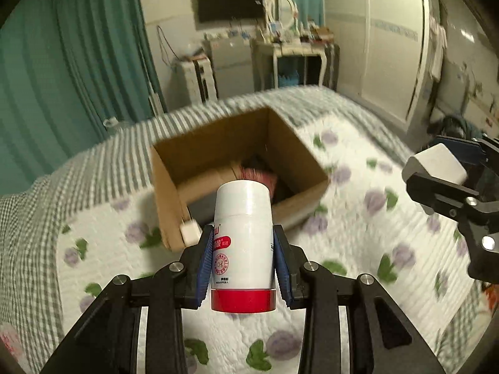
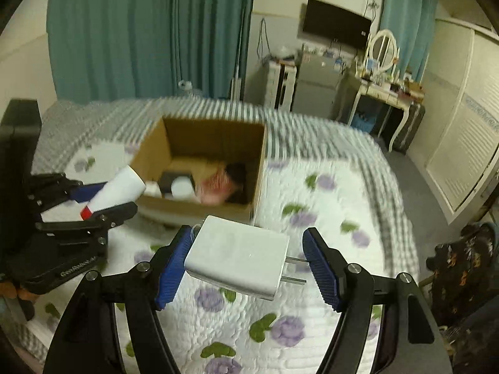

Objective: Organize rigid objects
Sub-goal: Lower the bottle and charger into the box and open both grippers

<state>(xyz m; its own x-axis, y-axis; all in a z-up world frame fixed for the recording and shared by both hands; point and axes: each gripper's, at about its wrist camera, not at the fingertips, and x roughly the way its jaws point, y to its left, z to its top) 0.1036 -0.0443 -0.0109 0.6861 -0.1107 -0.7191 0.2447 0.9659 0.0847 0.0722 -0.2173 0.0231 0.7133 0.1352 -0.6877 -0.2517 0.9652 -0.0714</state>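
Observation:
My left gripper (image 1: 243, 255) is shut on a white bottle with a red base (image 1: 243, 249), held above the bed in front of an open cardboard box (image 1: 199, 155). The same bottle (image 2: 117, 191) shows in the right wrist view beside the box (image 2: 259, 180). My right gripper (image 2: 246, 263) is shut on a white plug charger (image 2: 237, 258), its two prongs pointing at the right finger. The charger also shows in the left wrist view (image 1: 436, 163) at the far right. The box holds a pink striped item (image 2: 218, 187), a white round item (image 2: 182, 187) and a dark one.
The box sits on a bed with a white floral quilt (image 2: 312, 218) and grey checked sheet (image 1: 31, 218). Teal curtains (image 2: 124, 31), a dresser with mirror (image 2: 383, 71), a small fridge and a wall screen stand beyond. Dark clothing (image 2: 461, 271) lies at the right bedside.

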